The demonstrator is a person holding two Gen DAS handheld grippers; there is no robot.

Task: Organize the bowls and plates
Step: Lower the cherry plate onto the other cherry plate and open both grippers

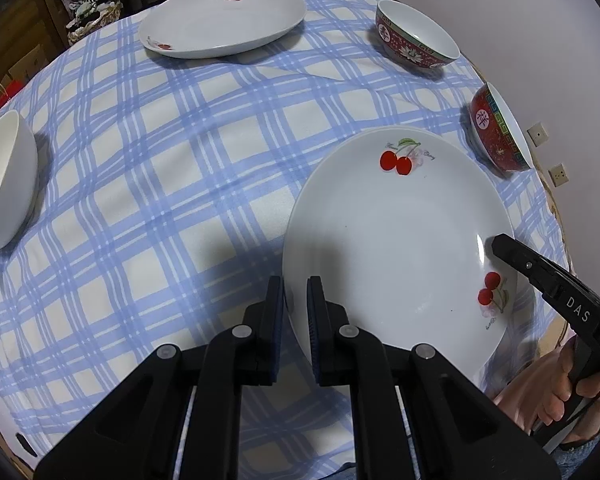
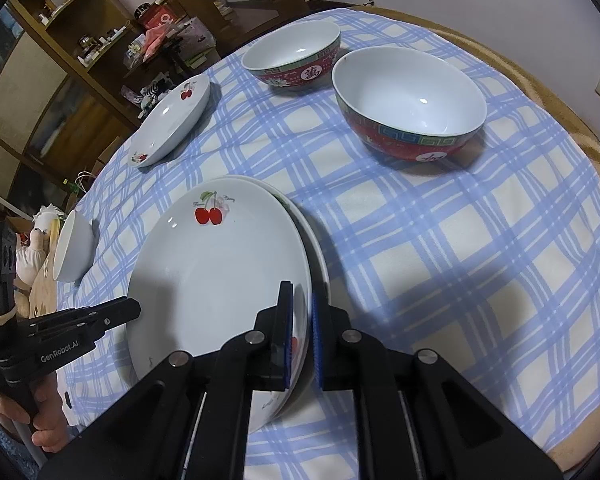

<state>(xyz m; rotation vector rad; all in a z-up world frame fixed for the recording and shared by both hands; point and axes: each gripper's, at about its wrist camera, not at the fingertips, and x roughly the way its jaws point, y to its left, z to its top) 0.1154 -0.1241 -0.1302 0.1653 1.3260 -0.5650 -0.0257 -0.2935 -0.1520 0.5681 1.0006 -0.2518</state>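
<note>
Both grippers pinch the rim of the top cherry plate (image 2: 220, 280), the left gripper (image 1: 294, 316) at 9 o'clock and the right gripper (image 2: 302, 332) at 3 o'clock, probably so the plate stays flat and does not slip. This white plate has red cherries painted on it and sits on a second plate (image 2: 320, 248) on the checked cloth (image 1: 160, 180), so stacking seems under way. Another cherry plate (image 1: 224, 20) waits at 11 o'clock, two red bowls (image 2: 412, 108) at 1 o'clock, and a white bowl (image 1: 4, 180) at 9 o'clock.

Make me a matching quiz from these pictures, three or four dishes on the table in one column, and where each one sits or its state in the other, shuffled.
Column one:
1. top cherry plate
2. lone cherry plate
3. plain white bowl
4. red patterned bowls

Column two:
A. far edge, untouched
B. two side by side
C. gripped at both rims
D. alone at the left edge

Pairs: 1-C, 2-A, 3-D, 4-B
</note>
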